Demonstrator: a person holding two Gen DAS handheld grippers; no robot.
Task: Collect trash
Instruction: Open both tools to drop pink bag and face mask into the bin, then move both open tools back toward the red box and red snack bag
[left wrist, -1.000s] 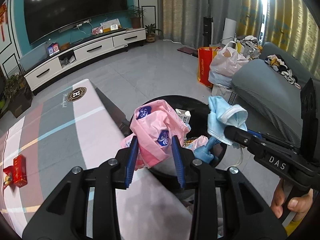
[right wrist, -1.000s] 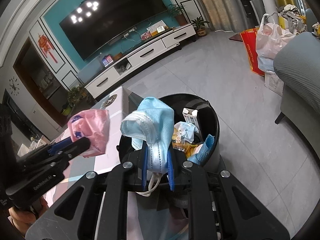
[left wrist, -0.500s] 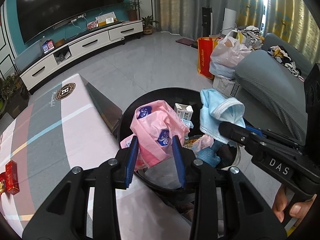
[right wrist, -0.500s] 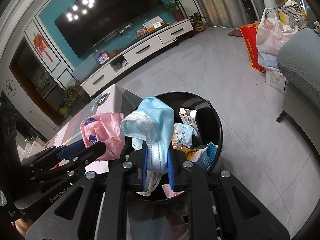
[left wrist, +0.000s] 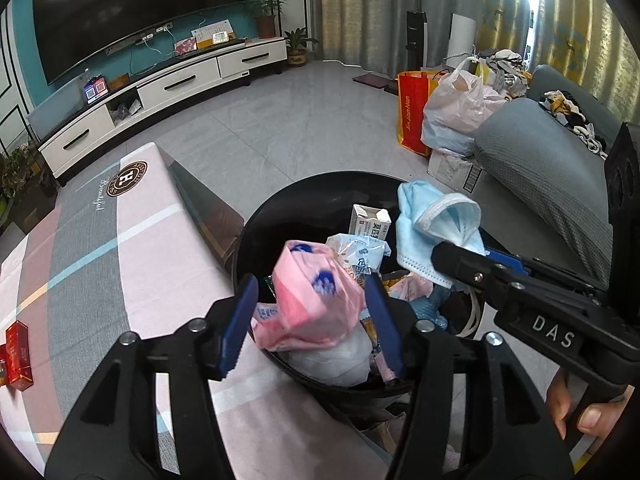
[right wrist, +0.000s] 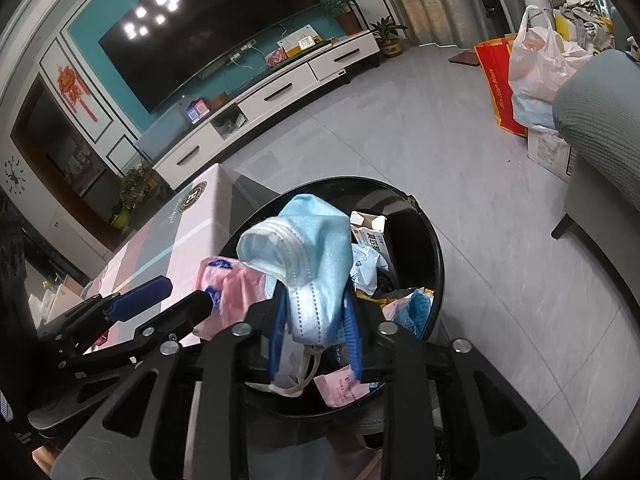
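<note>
Both grippers hang over a black trash bin filled with wrappers and a small carton. My left gripper is opening. A crumpled pink plastic bag sags between its blue pads, blurred, with a gap at the left pad. My right gripper is opening too. A light blue face mask still hangs between its pads, its ear loops dangling below, and the pads stand slightly off it.
A table under a pink and grey cloth touches the bin's left side, with a red box near its edge. A grey sofa stands to the right. Plastic bags and a red bag sit on the floor beyond.
Both grippers came down closer over the bin. Their jaws have widened, the left far more. The pink bag has slipped lower between the left pads.
</note>
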